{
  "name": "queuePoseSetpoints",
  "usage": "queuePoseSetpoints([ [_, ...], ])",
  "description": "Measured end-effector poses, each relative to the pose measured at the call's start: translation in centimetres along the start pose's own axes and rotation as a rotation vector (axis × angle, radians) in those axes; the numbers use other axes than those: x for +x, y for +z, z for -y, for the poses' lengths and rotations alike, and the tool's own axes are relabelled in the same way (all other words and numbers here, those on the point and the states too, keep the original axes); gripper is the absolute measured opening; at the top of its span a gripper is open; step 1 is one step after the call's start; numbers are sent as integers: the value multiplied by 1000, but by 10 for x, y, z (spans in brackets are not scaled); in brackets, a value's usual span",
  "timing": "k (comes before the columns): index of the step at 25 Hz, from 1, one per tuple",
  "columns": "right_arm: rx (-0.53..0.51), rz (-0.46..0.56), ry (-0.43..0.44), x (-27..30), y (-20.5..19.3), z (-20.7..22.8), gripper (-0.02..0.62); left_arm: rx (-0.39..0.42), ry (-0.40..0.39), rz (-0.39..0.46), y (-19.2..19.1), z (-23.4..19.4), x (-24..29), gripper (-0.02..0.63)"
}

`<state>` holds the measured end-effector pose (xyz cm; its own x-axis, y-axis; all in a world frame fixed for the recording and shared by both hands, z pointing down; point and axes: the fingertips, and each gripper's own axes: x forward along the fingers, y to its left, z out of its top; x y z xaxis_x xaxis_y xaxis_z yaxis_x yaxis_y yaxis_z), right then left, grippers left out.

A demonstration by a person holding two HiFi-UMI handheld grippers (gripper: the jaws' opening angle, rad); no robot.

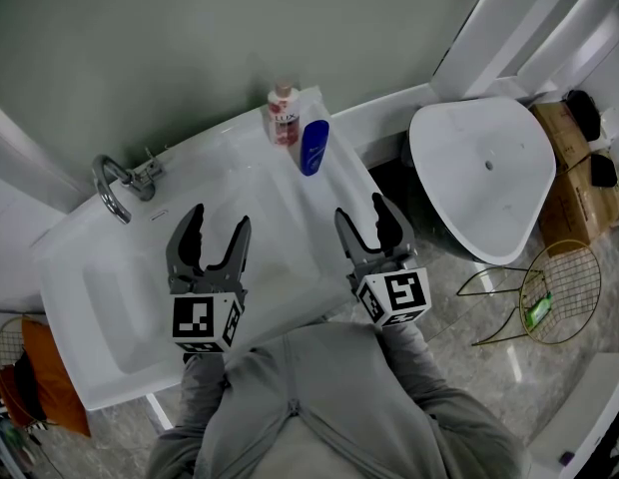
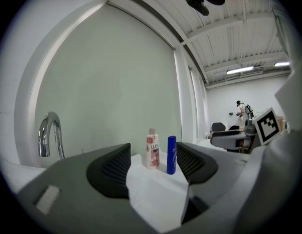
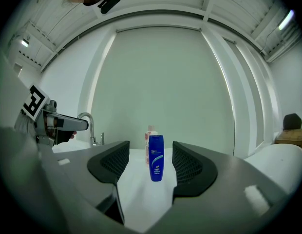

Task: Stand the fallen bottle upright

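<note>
- Two bottles are standing upright on the sink (image 1: pixel 65 257) ledge: one pink bottle (image 1: pixel 283 116); one blue bottle (image 1: pixel 313 147)
- Two grippers are hovering: left gripper (image 1: pixel 220 220); right gripper (image 1: pixel 358 208); both jaws gaping apart, empty

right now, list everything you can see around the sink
white ceramic sink: 1, white, below both grippers
curved chrome tap: 1, silver, sink's back left
pink-and-white plastic bottle: 1, pink and white, upright, sink's back corner
blue plastic bottle: 1, blue, upright, beside the pink one
white rounded fixture: 1, white, right of sink
brown cardboard box: 1, brown, far right
gold wire basket: 1, gold, floor at right
left gripper: 1, grey, jaws apart, empty
right gripper: 1, grey, jaws apart, empty
</note>
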<state>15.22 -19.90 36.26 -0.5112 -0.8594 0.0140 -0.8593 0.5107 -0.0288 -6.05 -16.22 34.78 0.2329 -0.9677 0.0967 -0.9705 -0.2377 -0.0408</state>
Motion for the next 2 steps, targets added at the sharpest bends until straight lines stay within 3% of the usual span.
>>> queuePoseSetpoints([
  [2, -2, -1, 1, 1, 0, -1, 279, -1, 0, 0, 0, -1, 0, 341],
])
